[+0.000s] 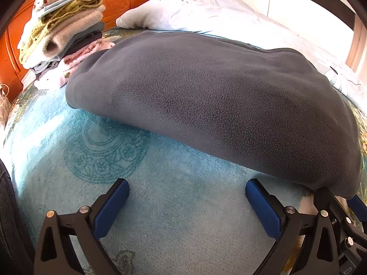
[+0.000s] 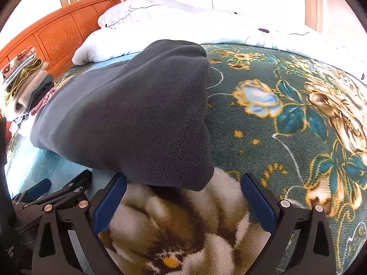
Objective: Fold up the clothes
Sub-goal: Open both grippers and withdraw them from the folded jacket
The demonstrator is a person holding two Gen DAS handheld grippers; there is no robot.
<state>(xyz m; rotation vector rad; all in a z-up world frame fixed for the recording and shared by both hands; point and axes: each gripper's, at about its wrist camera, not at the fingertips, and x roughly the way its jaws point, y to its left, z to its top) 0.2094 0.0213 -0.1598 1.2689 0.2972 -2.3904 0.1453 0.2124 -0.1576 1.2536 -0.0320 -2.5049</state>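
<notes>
Garment: grey fleece, already folded at least once into a thick band, lying on the bed's teal blanket; it fills the middle of the left wrist view and the centre-left of the right wrist view.
Long axis: in the left wrist view it runs from the upper left of the frame, near the stack, down to the lower right, so it lies crosswise in front of both tools.
Near end: the rounded corner of the fleece sits at the lower centre of the right wrist view, just ahead of the right hand-held gripper and reaching between its blue pads.
Right hand-held gripper: jaws spread wide, nothing pinched; the left pad looks to touch or nearly touch the fleece edge, which I cannot settle.
Left hand-held gripper: jaws equally wide, empty, over bare blanket with the fleece's long near edge ahead of it and apart from the pads.
Nearer hand: the right, by my judgement; it is at the corner, while the left faces the mid-length of the edge.
Likely next need: a grip on that near end to carry it along the long axis toward the far end.
Folded stack: finished knitwear, upper left of the frame, against the orange headboard.
Pillow: pale, behind the fleece.
</notes>
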